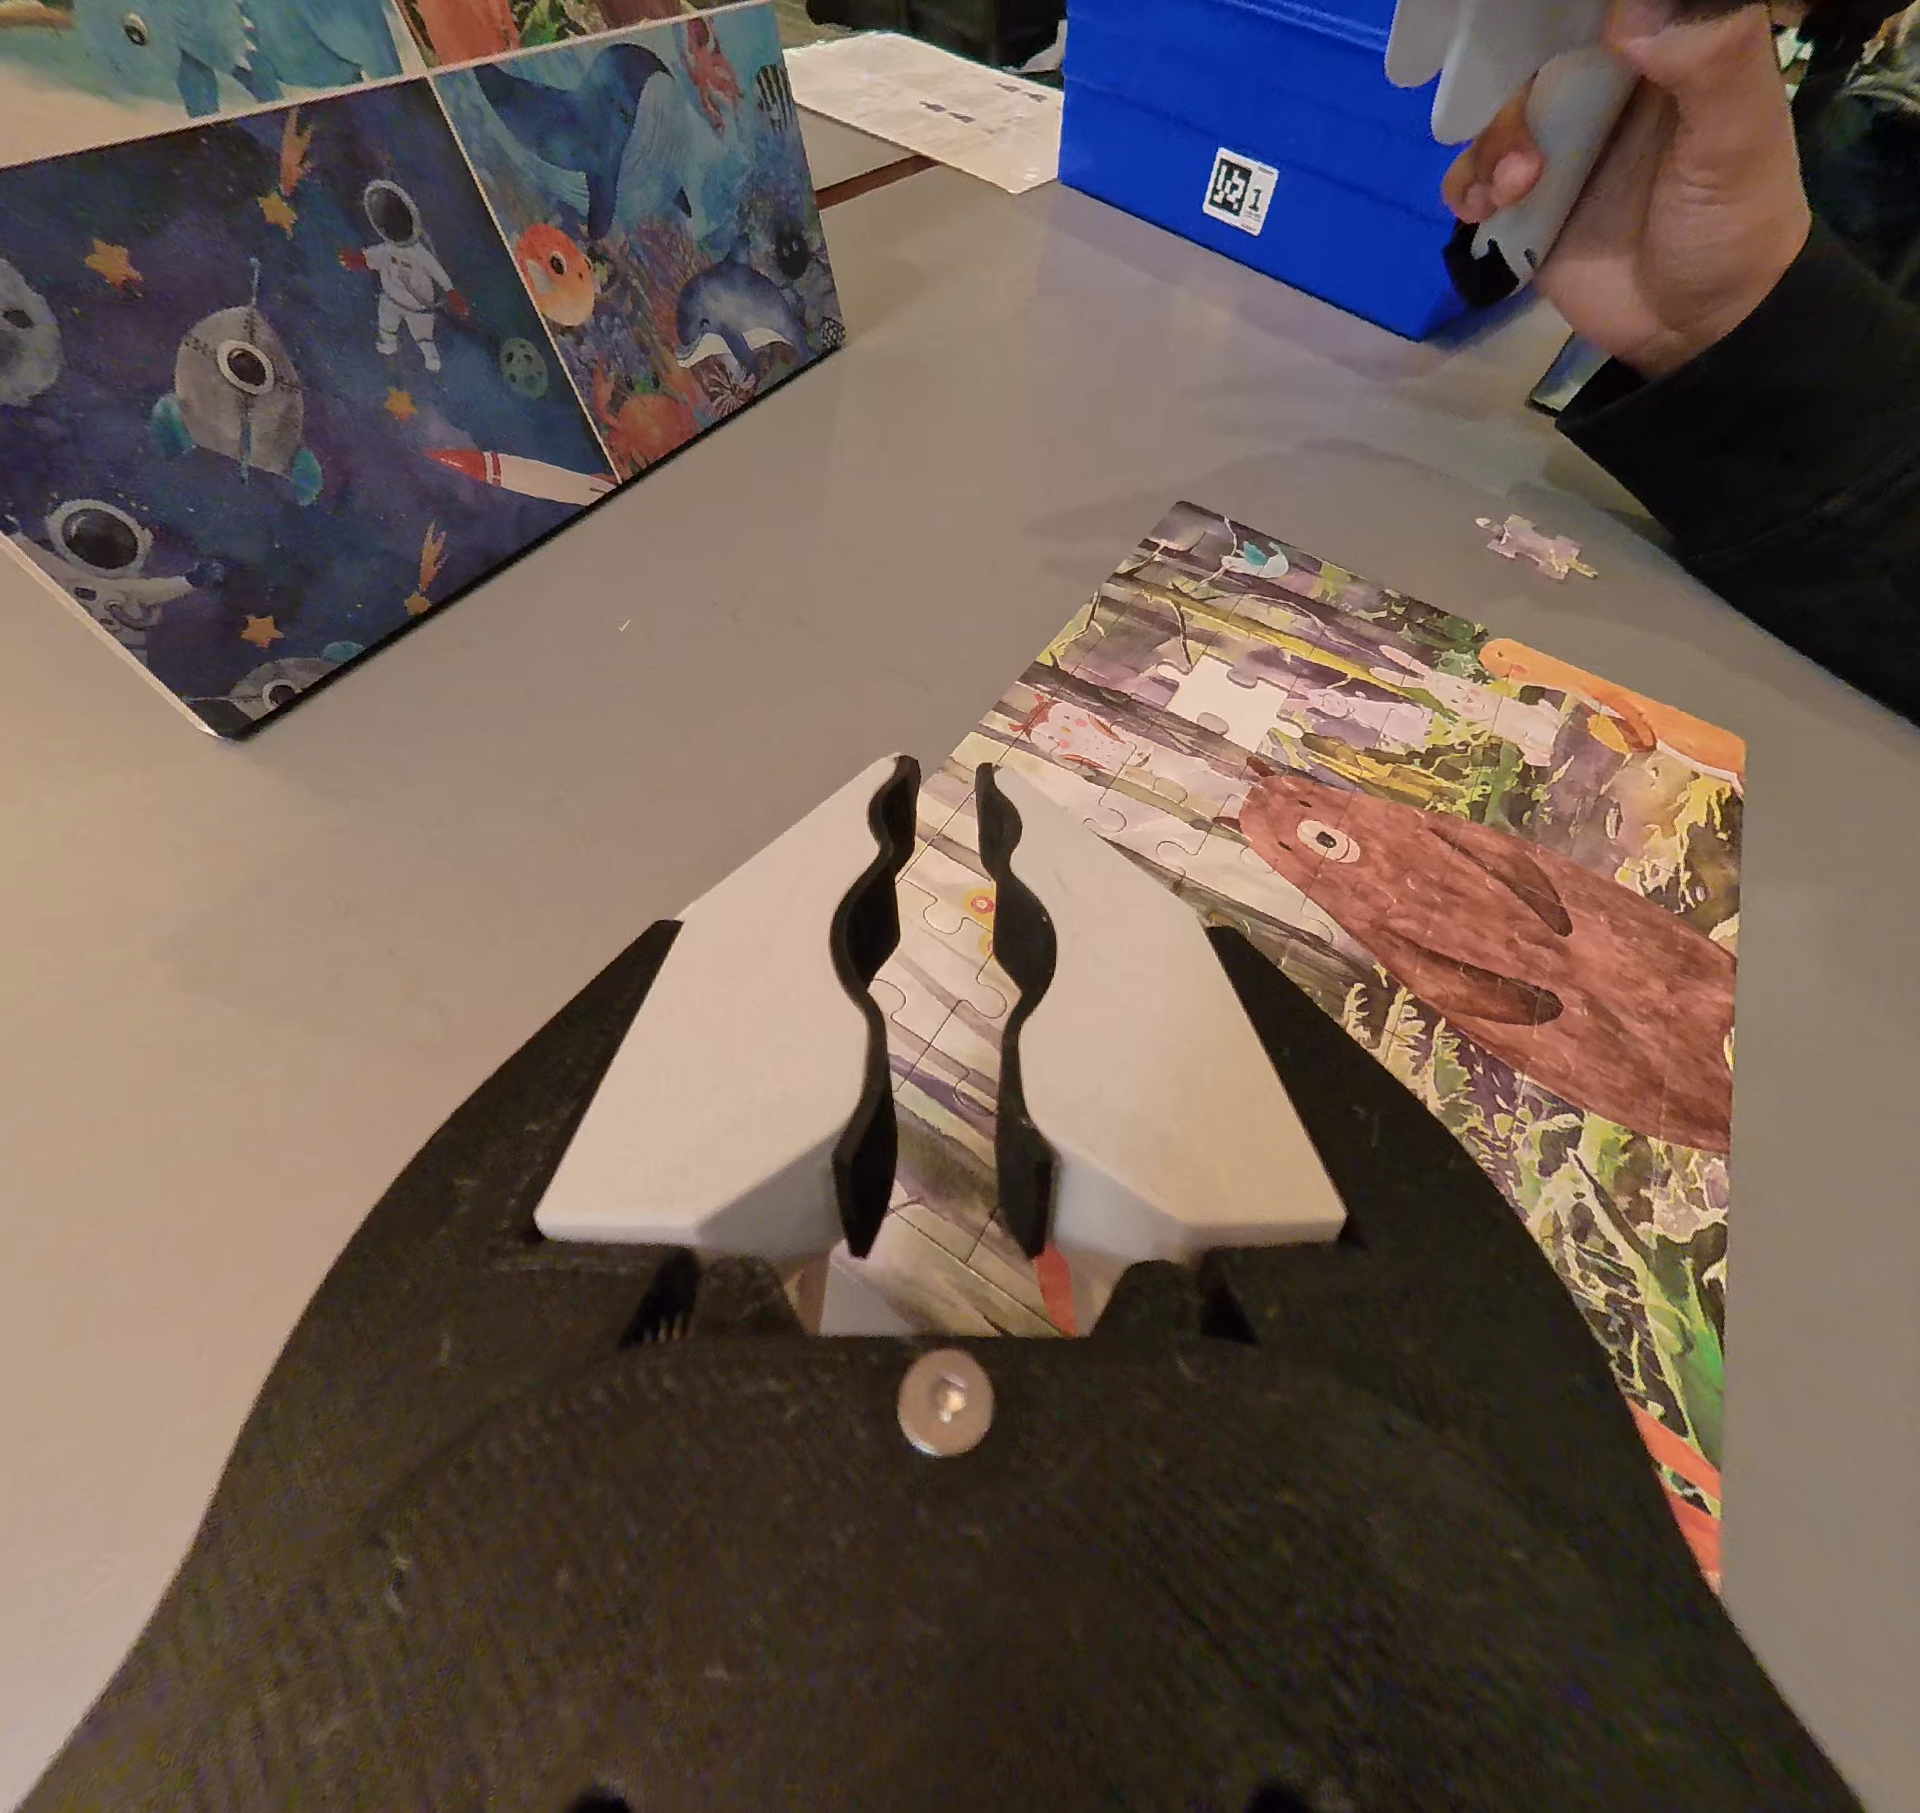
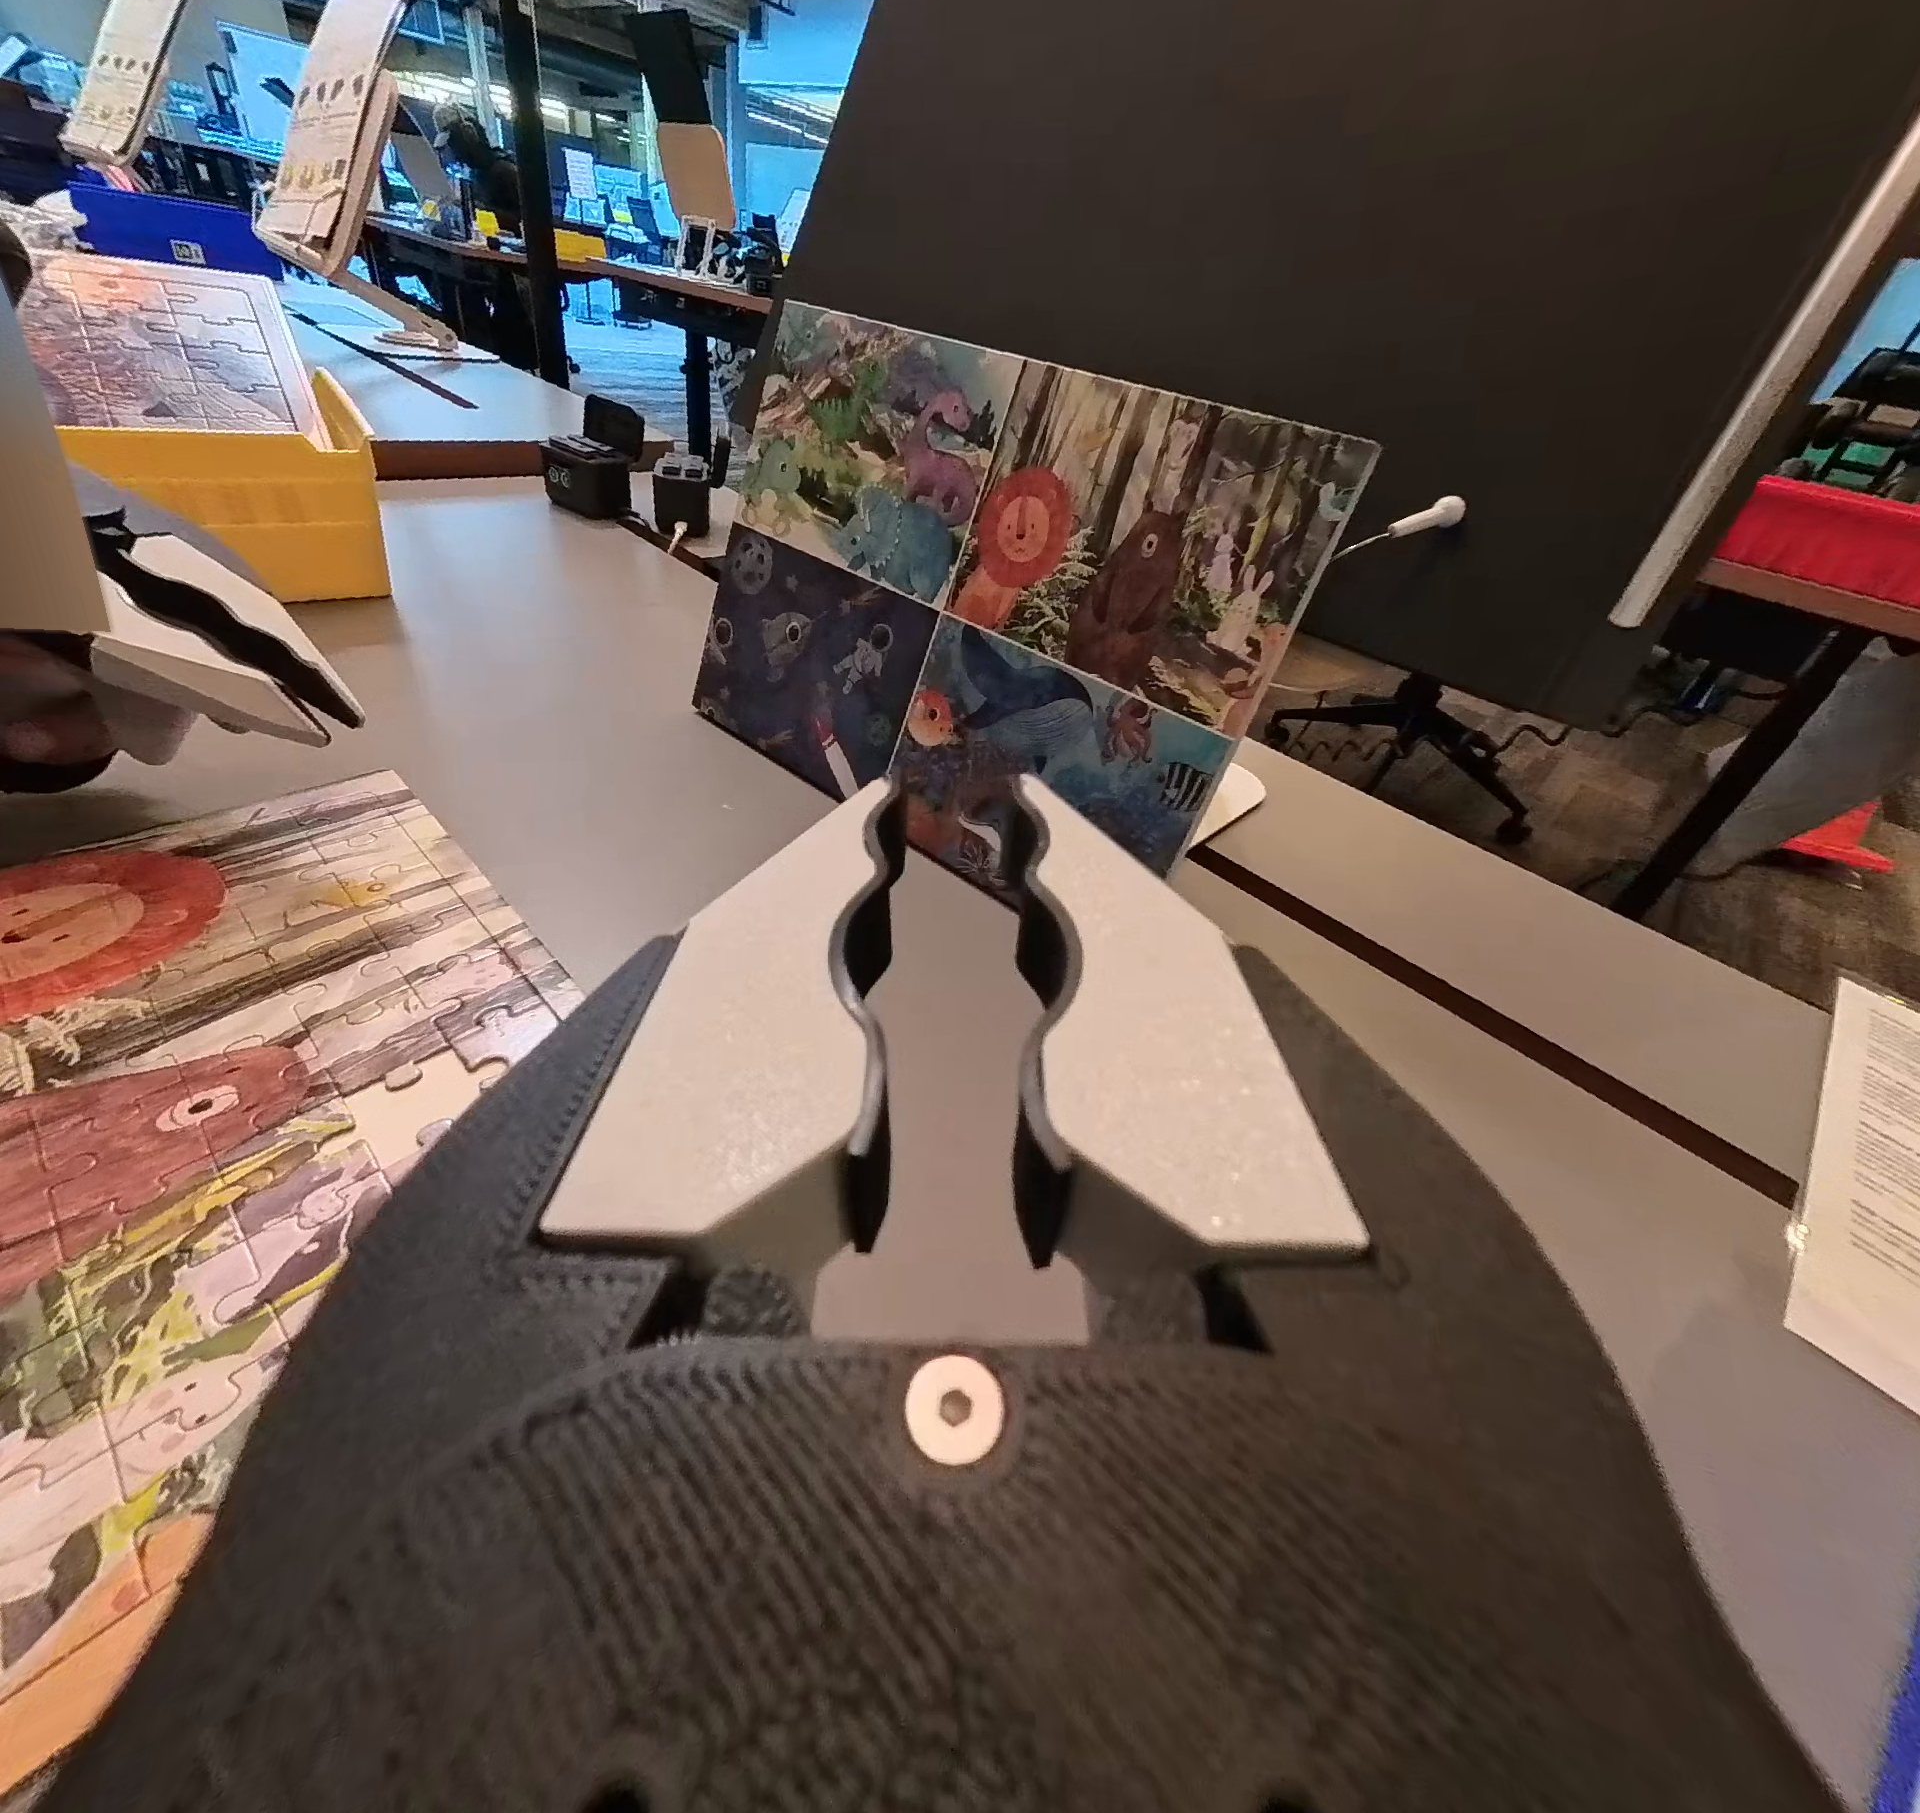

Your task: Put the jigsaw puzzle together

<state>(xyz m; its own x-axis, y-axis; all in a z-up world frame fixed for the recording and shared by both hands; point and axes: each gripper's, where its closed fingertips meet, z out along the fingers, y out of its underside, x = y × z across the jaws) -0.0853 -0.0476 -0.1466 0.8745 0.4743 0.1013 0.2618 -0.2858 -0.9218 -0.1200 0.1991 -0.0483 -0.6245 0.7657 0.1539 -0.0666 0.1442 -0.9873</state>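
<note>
the left grey and black gripper (image 1: pixel 945 776) hangs over the near corner of the flat forest jigsaw puzzle with a brown bear (image 1: pixel 1455 932) on the grey table (image 1: pixel 727 620); its jaws stand a little apart and hold nothing. one white hole (image 1: pixel 1226 698) shows in the puzzle. the small loose purple puzzle piece (image 1: pixel 1538 548) lies just past the puzzle's far edge. the right grey and black gripper (image 2: pixel 956 818) is up in the air, jaws apart and empty. i think it should come down slowly, pinch the piece by its edge, turn it to match the hole, and press gently.
</note>
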